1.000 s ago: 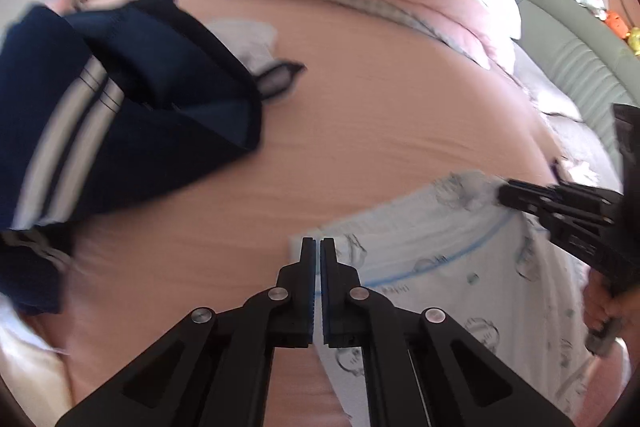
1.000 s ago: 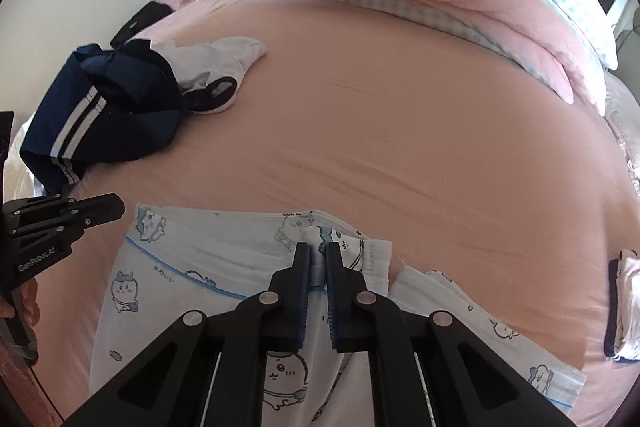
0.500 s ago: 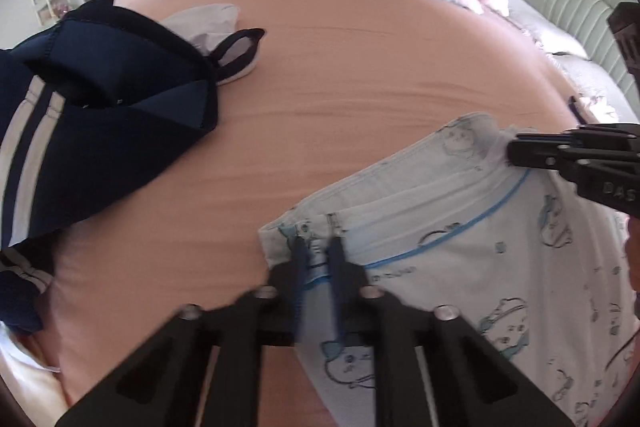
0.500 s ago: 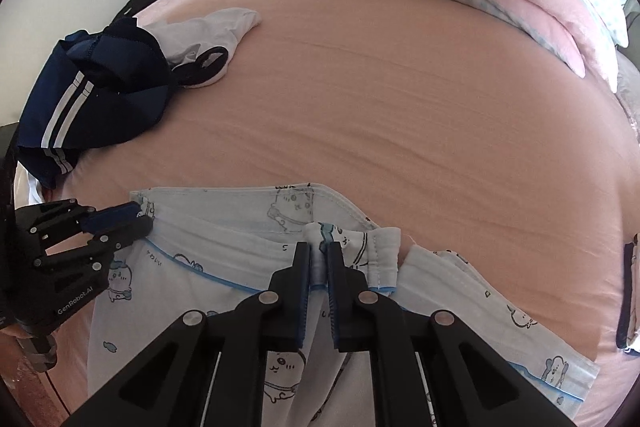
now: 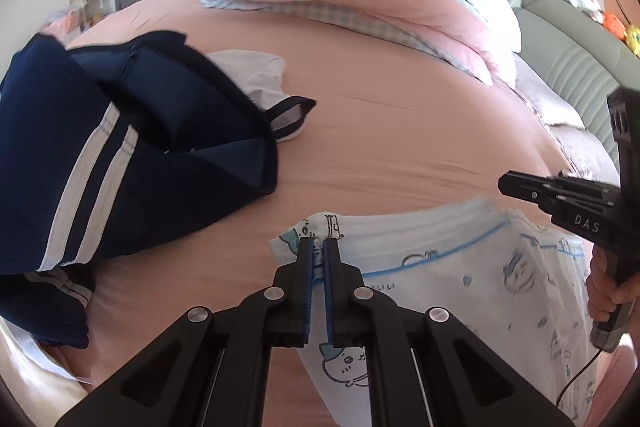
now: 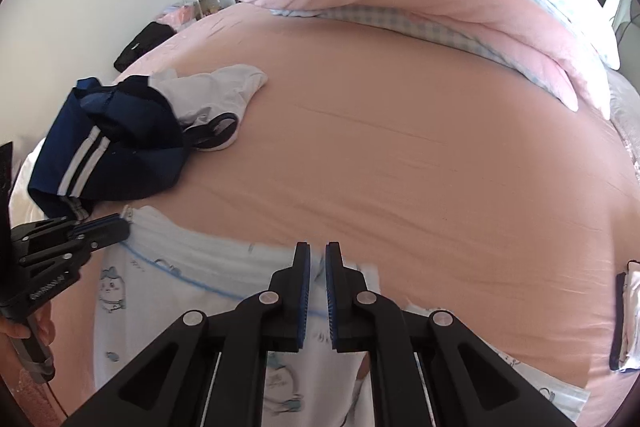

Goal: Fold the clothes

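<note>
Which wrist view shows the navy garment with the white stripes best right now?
The left wrist view: the navy garment with white stripes fills its left side, close, with stripes and hem clear. The right wrist view shows the same garment smaller and farther off, partly covering a white garment.

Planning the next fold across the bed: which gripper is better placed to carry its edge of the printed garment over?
Left, probably. The left gripper is shut on the printed garment at its corner; the right gripper pinches mid-edge, a natural pivot.
</note>
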The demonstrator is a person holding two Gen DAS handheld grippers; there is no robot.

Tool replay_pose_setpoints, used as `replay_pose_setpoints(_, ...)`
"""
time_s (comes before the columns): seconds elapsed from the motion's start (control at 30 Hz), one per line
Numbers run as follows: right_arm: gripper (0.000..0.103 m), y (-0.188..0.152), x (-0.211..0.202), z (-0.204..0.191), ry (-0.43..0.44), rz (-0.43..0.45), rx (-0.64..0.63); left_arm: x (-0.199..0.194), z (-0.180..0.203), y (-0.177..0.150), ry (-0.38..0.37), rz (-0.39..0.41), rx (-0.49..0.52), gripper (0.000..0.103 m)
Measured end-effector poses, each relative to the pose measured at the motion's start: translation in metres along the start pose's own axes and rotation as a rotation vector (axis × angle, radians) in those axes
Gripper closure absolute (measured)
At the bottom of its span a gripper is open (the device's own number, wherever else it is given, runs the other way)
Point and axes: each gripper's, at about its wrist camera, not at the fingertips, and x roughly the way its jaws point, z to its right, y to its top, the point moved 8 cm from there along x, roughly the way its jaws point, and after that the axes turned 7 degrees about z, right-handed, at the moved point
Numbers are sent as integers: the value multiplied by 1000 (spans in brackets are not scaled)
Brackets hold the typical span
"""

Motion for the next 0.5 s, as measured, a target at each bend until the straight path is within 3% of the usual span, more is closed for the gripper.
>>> replay_pose_setpoints(0.07,97,-6,21,9,-34,-42,8,21,-6,-8,18,-39,-2,96)
replay_pose_setpoints(0.13,97,-24,48,21,-41,-156,25,30,-5,-17,35,-66,27,95)
replay_pose_setpoints(0.23,96,-9,23,32,29,-67,149,13,-6,-5,48,-58,16,94)
replay_pose_setpoints(0.3,93,0,0,36,37,-10,160,1,-16,3,84,-40,21,84)
replay_pose_setpoints(0.33,90,2,-7,38,32,-5,152,-1,-23,2,109,-53,16,69)
replay_pose_setpoints(0.37,81,-1,-10,39,26,-26,139,0,-30,-3,115,-85,-9,62)
replay_pose_setpoints(0.4,72,-4,-10,39,26,-49,132,4,-34,-11,80,-116,-53,62)
replay_pose_setpoints(0.5,70,-24,4,41,56,-147,157,18,-41,-31,-26,-179,-187,62)
